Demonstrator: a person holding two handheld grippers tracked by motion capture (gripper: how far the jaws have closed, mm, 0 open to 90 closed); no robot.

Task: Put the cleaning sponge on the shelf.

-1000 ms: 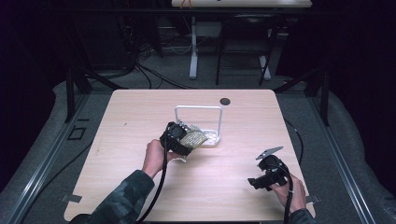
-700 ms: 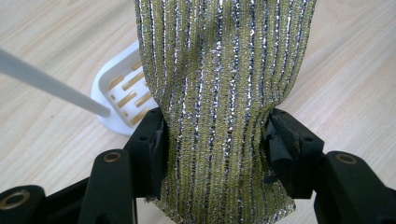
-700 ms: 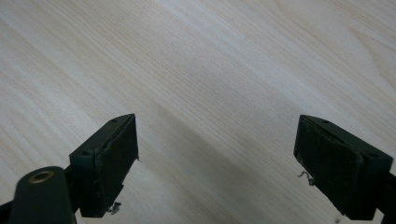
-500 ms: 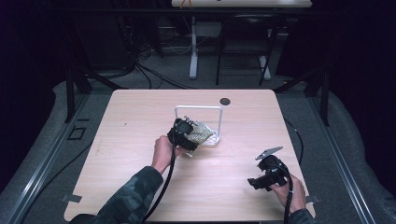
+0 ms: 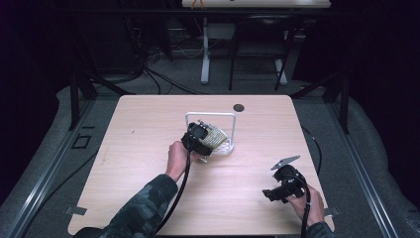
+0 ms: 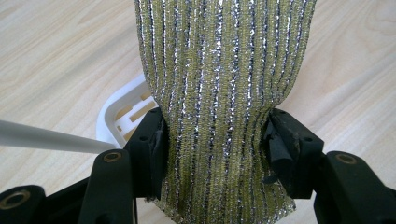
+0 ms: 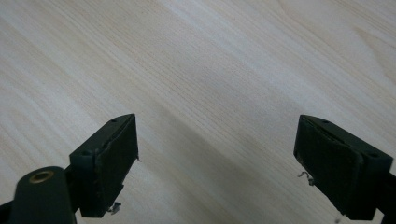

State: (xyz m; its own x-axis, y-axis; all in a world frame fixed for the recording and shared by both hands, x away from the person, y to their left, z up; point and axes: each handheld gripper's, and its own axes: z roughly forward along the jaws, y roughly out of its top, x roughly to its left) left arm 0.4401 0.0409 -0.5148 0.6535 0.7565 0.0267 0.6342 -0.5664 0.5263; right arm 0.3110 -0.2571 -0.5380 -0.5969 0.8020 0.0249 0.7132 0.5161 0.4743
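A glittery yellow-and-silver striped sponge cloth (image 6: 219, 93) is pinched between the two black jaws of my left gripper (image 6: 215, 140), which is shut on it. In the high view that gripper (image 5: 207, 143) holds the cloth (image 5: 214, 135) at the white rack (image 5: 233, 120) in the middle of the table, just over its base. A corner of the white rack base (image 6: 119, 116) and one white bar (image 6: 46, 139) appear behind the cloth. My right gripper (image 5: 270, 192) rests low near the table's front right, its jaws wide apart over bare wood (image 7: 215, 154), open with nothing between them.
A small dark round disc (image 5: 238, 107) lies at the far edge of the wooden table (image 5: 138, 148). Cables trail from both grippers toward the person. Dark floor, table legs and cords lie beyond the far edge.
My left gripper has carried the cloth right and slightly down, from beside the rack's left side to over the rack's base. The right gripper has stayed put.
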